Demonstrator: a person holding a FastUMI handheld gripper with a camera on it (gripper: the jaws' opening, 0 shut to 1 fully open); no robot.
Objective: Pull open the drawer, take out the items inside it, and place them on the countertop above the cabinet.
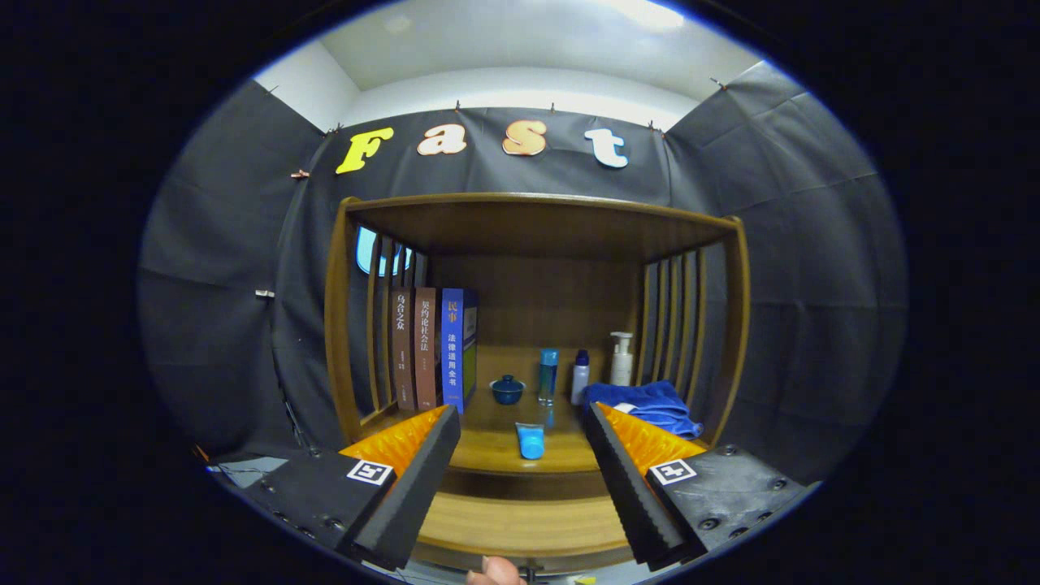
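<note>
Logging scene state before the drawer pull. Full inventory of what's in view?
cabinet: 1, brown wood, open shelf unit with slatted sides, ahead of the fingers
books: 3, two brown and one blue, upright at the shelf's left
lidded cup: 1, dark blue, on the shelf right of the books
tall bottle: 1, blue, right of the cup
small bottle: 1, white with a blue cap, beside the tall bottle
pump bottle: 1, white, back right of the shelf
towel: 1, blue, folded, at the shelf's right
tube: 1, light blue, lying near the shelf's front edge, beyond the fingers
gripper: 1, fingers spread wide, holding nothing
person's finger: 1, below the gripper
</note>
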